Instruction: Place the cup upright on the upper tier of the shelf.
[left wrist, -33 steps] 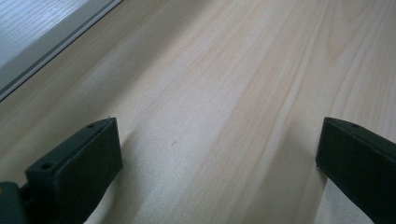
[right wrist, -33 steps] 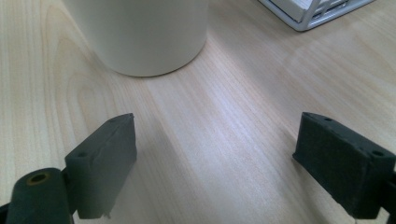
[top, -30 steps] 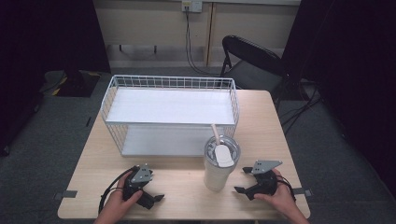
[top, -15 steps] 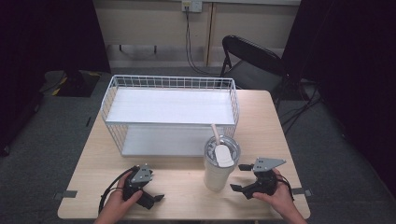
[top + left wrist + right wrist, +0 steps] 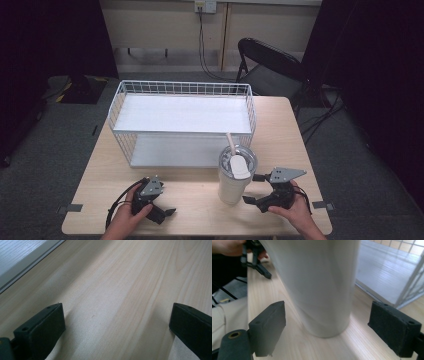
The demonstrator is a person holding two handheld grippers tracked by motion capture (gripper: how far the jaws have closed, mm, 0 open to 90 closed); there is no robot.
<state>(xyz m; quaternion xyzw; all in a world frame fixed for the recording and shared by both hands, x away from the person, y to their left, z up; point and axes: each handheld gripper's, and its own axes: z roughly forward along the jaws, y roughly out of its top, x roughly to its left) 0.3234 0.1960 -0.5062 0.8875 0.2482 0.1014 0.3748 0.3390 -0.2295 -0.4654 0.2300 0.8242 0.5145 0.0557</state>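
A white tumbler (image 5: 235, 180) with a clear lid and a straw stands upright on the wooden table (image 5: 200, 200), in front of the wire basket. My right gripper (image 5: 252, 189) is open just right of it, jaws level with the cup's lower body. In the right gripper view the tumbler (image 5: 317, 282) stands a little ahead of the two pads (image 5: 268, 327), not touched by them. My left gripper (image 5: 167, 212) rests open on the table at the front left. Bare wood lies between its pads (image 5: 41, 325) in the left gripper view.
A white wire basket (image 5: 182, 122) with an upper and a lower shelf takes up the back half of the table. A black folding chair (image 5: 272, 65) stands behind the table at the right. Bare wood lies between the two grippers.
My right gripper has slid left toward the tumbler, bringing its jaws close to the cup's base. The left gripper and the tumbler have stayed put.
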